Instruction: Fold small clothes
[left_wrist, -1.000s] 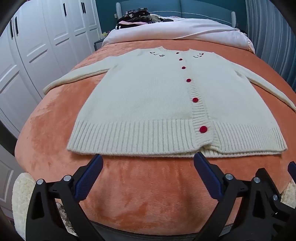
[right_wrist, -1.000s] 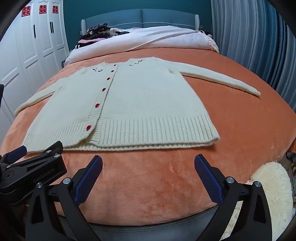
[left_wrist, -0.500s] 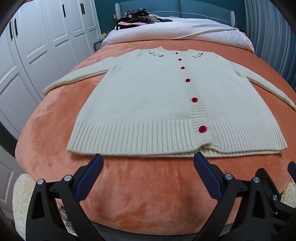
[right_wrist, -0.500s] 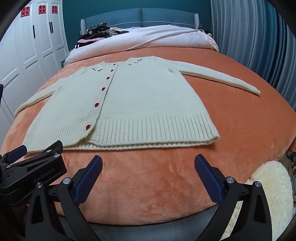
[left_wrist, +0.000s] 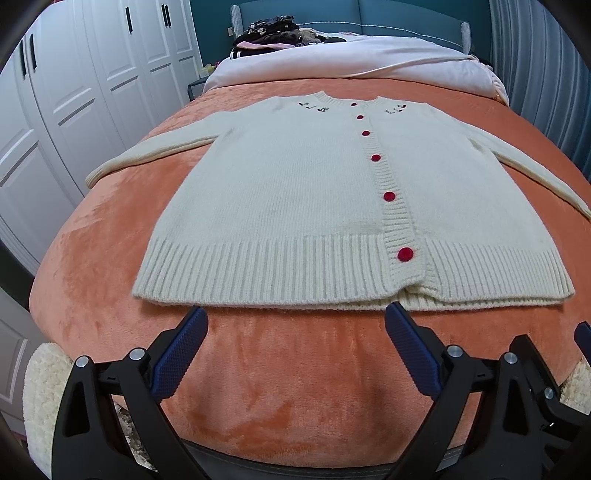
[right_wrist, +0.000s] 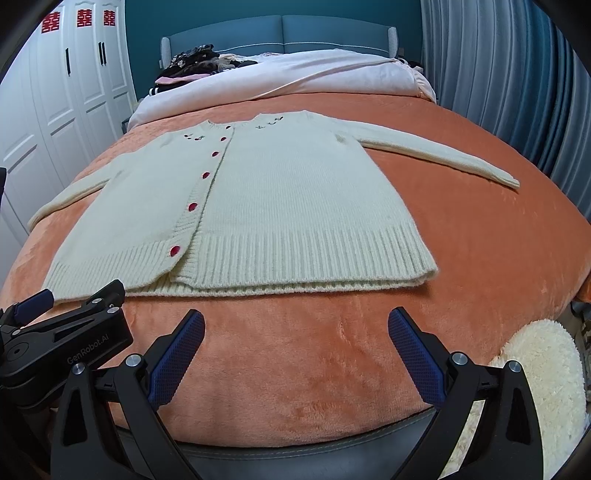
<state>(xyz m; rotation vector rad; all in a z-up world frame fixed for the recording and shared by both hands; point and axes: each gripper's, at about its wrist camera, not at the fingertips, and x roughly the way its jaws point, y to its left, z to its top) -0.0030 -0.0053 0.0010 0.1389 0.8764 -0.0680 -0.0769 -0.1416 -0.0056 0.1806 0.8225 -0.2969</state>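
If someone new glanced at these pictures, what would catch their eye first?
A cream cardigan with red buttons lies flat, sleeves spread, on an orange blanket covering the bed. Nearer the cameras, the left gripper and right gripper hover open, short of its ribbed hem.

My bed (left_wrist: 258, 387), orange blanket: cardigan (left_wrist: 295, 206) flat mid-bed, hem near foot edge; quilt (left_wrist: 351, 59), clothes pile (left_wrist: 269, 31) at head.

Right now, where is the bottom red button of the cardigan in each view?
Left wrist: bottom button sits right of centre, on the hem ribbing.
Right wrist: it sits left of centre, low on the cardigan.
Shared landmark: the clothes pile by the headboard.
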